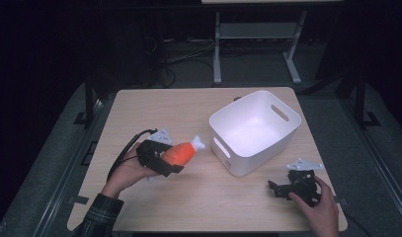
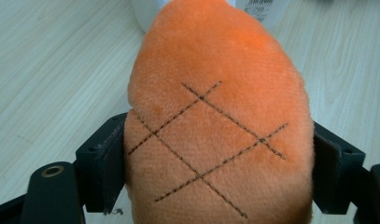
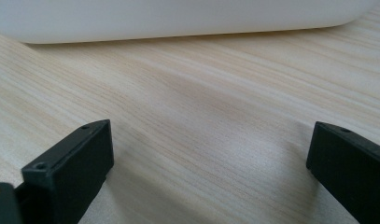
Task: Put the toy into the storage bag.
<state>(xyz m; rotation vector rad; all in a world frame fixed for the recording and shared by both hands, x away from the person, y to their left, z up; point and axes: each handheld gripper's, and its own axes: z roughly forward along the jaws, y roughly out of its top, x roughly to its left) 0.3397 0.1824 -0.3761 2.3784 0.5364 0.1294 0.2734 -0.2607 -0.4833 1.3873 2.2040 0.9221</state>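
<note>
Left gripper (image 1: 175,159) clamped on my plush carrot (image 1: 181,152), I should clear the bin (image 1: 238,165) rim before releasing, right gripper (image 1: 280,189) resting apart.

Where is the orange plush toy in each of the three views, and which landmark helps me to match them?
High view: the orange plush toy is left of centre, held in the left gripper above the table.
Left gripper view: it takes up the middle, clamped between the two black jaws.
Right gripper view: it is not in it.
Shared landmark: the white bin, at the top edge of both gripper views.
</note>
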